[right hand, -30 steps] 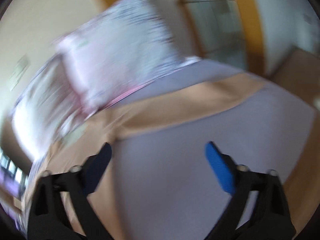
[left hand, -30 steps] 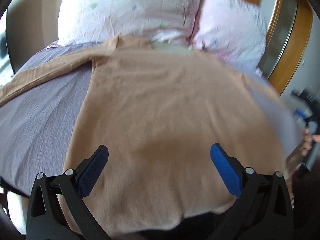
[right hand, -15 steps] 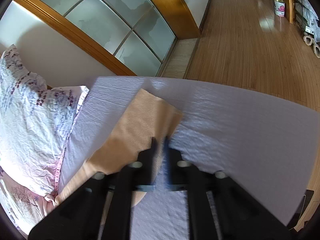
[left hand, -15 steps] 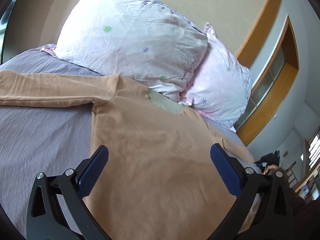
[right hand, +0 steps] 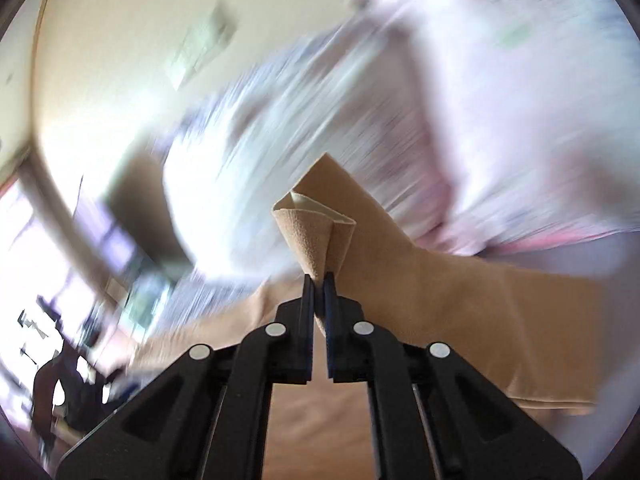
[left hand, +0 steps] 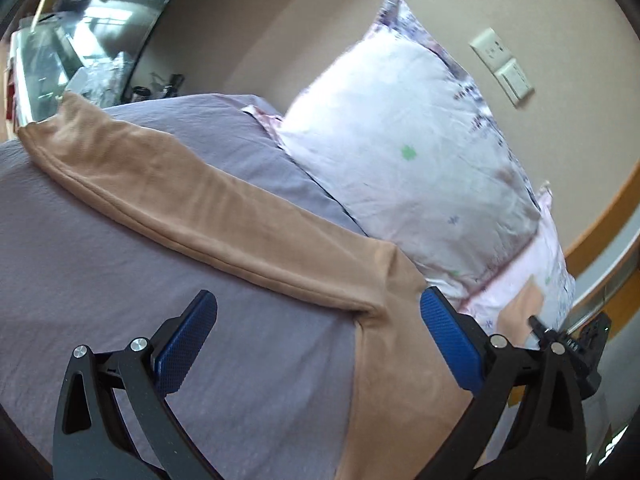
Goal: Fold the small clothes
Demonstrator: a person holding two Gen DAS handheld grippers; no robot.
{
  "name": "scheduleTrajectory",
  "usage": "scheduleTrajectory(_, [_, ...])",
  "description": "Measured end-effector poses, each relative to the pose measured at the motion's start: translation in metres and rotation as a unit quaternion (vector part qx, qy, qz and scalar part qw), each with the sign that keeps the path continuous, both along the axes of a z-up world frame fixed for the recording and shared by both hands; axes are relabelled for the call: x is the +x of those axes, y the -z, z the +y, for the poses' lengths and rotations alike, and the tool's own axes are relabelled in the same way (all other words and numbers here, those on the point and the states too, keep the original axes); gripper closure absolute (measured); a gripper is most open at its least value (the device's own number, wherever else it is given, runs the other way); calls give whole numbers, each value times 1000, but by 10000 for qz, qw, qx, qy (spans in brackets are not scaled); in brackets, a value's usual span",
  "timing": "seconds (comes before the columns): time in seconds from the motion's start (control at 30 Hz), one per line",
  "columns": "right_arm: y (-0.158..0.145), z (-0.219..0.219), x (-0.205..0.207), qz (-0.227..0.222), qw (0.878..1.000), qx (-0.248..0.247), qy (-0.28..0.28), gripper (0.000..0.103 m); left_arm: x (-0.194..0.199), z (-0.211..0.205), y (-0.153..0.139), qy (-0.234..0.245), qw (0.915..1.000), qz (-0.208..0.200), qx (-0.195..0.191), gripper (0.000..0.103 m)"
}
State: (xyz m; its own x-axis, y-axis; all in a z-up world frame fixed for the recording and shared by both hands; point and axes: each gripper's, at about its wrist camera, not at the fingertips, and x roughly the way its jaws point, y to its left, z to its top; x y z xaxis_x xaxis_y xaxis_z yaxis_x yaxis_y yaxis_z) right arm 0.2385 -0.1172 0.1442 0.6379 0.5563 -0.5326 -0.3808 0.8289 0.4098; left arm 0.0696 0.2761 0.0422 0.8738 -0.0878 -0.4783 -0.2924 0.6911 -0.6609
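Observation:
A tan long-sleeved shirt (left hand: 384,384) lies flat on a lilac bed sheet (left hand: 120,280). Its left sleeve (left hand: 192,204) stretches out to the far left. My left gripper (left hand: 316,340) is open and empty, hovering over the sheet just below the armpit of that sleeve. My right gripper (right hand: 319,280) is shut on the cuff end of the shirt's right sleeve (right hand: 316,236) and holds it lifted above the shirt's body (right hand: 460,312). The right wrist view is blurred with motion.
Two floral white and pink pillows (left hand: 408,144) lean against the beige wall at the head of the bed. A wall socket panel (left hand: 504,66) sits above them. A cluttered bedside area (left hand: 60,56) lies beyond the bed's left edge.
My right gripper closed on the right sleeve's end and has swung it up and across toward the shirt's body. My left gripper has shifted left, from over the shirt's body to the left sleeve.

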Motion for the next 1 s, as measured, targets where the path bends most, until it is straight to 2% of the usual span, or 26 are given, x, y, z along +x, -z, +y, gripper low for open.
scheduleTrajectory(0.07, [41,61,15,736,9942,-343,-701,91,-5,22,3,-322,9993,120,-117,1])
scheduleTrajectory(0.1, [51,73,12,890,9920,-369,-818,89,-7,33,6,-470,9986,193,-163,1])
scheduleTrajectory(0.17, [59,77,9,897,9918,-197,-889,71,-9,50,11,-699,9965,369,-270,4])
scheduleTrajectory(0.2, [57,71,8,818,9934,-130,-797,53,-9,59,15,-795,9952,452,-359,5])
scheduleTrajectory(0.23, [55,62,9,715,9953,-54,-651,43,-8,67,19,-856,9938,544,-460,7])
scheduleTrajectory(0.33, [50,26,6,623,9976,85,-298,42,-4,81,31,-971,9885,827,-810,12])
scheduleTrajectory(0.37, [51,14,5,649,9976,142,-194,42,-2,85,36,-1031,9860,936,-923,17])
scheduleTrajectory(0.4, [53,6,5,668,9975,200,-108,41,-4,87,37,-1087,9849,910,-992,18])
scheduleTrajectory(0.6, [53,-13,-17,623,9970,447,-34,37,-5,107,37,-1551,9732,1157,-1241,31])
scheduleTrajectory(0.7, [48,-16,-28,547,9966,578,-206,36,-5,124,41,-1835,9641,1195,-1498,48])
scheduleTrajectory(0.73, [47,-16,-32,499,9966,596,-275,35,-6,130,43,-1943,9600,1243,-1587,65])
scheduleTrajectory(0.77, [45,-17,-36,460,9966,604,-316,34,-6,136,48,-2043,9551,1352,-1667,88])
scheduleTrajectory(0.8, [44,-20,-40,403,9967,612,-347,33,-6,141,51,-2063,9528,1425,-1712,94])
scheduleTrajectory(0.83, [42,-22,-44,343,9969,615,-361,31,-4,144,51,-2052,9531,1441,-1698,95])
scheduleTrajectory(0.87, [40,-27,-49,262,9972,602,-352,31,1,143,44,-2035,9558,1523,-1476,97])
scheduleTrajectory(0.93, [36,-36,-55,99,9979,572,-281,28,17,127,14,-1963,9673,1450,-698,98])
scheduleTrajectory(1.0, [30,-50,-62,-97,9984,548,-137,28,37,99,-22,-1684,9790,1151,17,99])
